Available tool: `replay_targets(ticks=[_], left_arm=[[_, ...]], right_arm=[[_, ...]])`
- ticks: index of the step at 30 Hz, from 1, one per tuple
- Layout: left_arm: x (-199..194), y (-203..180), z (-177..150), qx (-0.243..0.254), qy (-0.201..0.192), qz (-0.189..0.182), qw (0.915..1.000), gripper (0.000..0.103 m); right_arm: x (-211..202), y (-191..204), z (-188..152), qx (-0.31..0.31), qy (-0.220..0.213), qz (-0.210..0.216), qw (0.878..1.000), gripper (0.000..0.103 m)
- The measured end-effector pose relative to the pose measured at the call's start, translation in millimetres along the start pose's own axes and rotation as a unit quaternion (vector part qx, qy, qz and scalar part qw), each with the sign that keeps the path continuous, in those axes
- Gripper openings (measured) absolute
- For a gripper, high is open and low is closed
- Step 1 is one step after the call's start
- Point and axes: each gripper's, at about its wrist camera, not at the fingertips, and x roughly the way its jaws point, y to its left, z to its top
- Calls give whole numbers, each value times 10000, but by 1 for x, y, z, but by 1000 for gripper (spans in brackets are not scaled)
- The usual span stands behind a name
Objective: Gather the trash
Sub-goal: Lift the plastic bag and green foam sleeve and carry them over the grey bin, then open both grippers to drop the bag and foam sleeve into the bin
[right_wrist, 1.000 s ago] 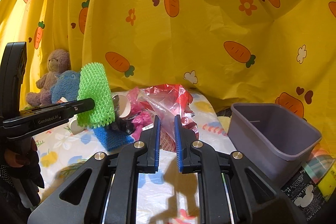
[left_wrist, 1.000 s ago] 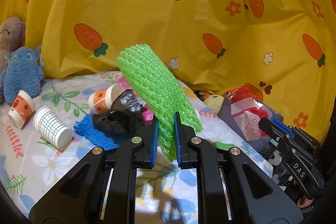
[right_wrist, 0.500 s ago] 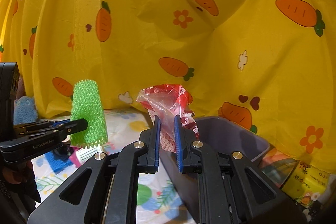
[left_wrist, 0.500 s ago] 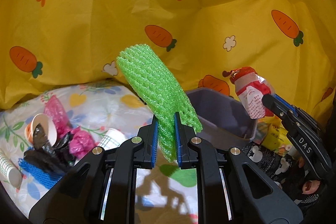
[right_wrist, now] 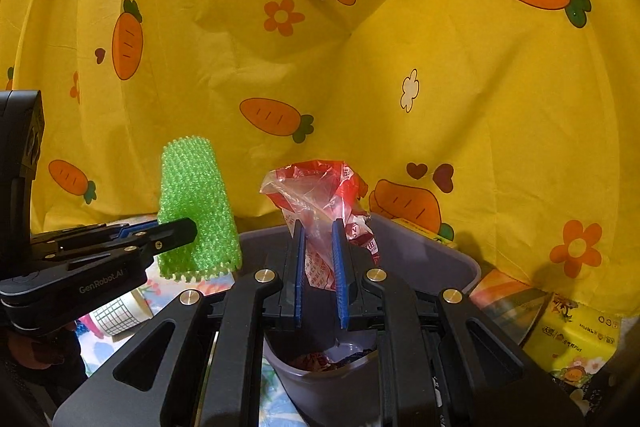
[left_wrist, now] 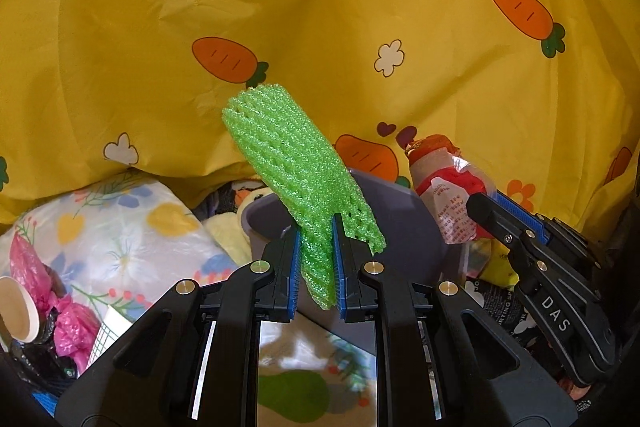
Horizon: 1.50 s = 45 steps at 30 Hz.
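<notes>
My left gripper (left_wrist: 316, 267) is shut on a green foam net sleeve (left_wrist: 296, 171), held up at the near left rim of a grey plastic bin (left_wrist: 404, 223). The sleeve also shows in the right wrist view (right_wrist: 196, 211). My right gripper (right_wrist: 318, 267) is shut on a crumpled red and clear plastic bag (right_wrist: 320, 199), directly over the grey bin (right_wrist: 432, 259). The bag also shows in the left wrist view (left_wrist: 448, 199), at the bin's right side. Some trash lies at the bin's bottom (right_wrist: 320, 359).
Pink bags (left_wrist: 60, 311), black plastic and a paper cup (left_wrist: 16, 311) lie on the floral sheet (left_wrist: 120, 227) at the left. A grid-patterned cup (right_wrist: 116, 311) lies by the bin. A yellow tissue pack (right_wrist: 576, 343) sits at the right. Yellow carrot-print cloth (right_wrist: 360, 67) hangs behind.
Both grippers have swung right from the trash pile to the grey bin, each still holding its item. The right gripper now hangs over the bin's inside.
</notes>
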Motion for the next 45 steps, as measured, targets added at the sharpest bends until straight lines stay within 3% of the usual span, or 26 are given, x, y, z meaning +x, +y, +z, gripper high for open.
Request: replay_targets(ticks=[9, 33, 35, 36, 37, 38, 45], left_arm=[[27, -2, -1, -48, 202, -137, 9997, 13], [54, 0, -2, -258, 420, -412, 9979, 14], [56, 0, -2, -303, 412, -517, 9974, 22], [56, 2, -2, -324, 408, -518, 9973, 37], [55, 4, -3, -366, 378, -443, 9976, 58], [52, 8, -4, -440, 295, -344, 9980, 66], [24, 25, -10, -583, -75, 89, 9982, 87]], right_arm=[[11, -9, -3, 73, 97, -135, 9998, 14], [23, -19, -6, 186, 221, -148, 9995, 15], [22, -20, -6, 208, 217, -135, 9995, 20], [22, -21, -6, 208, 228, -148, 9994, 23], [22, -21, -6, 213, 226, -170, 9994, 28], [22, -23, -7, 225, 220, -170, 9994, 37], [20, -24, -11, 286, 218, -165, 9992, 52]])
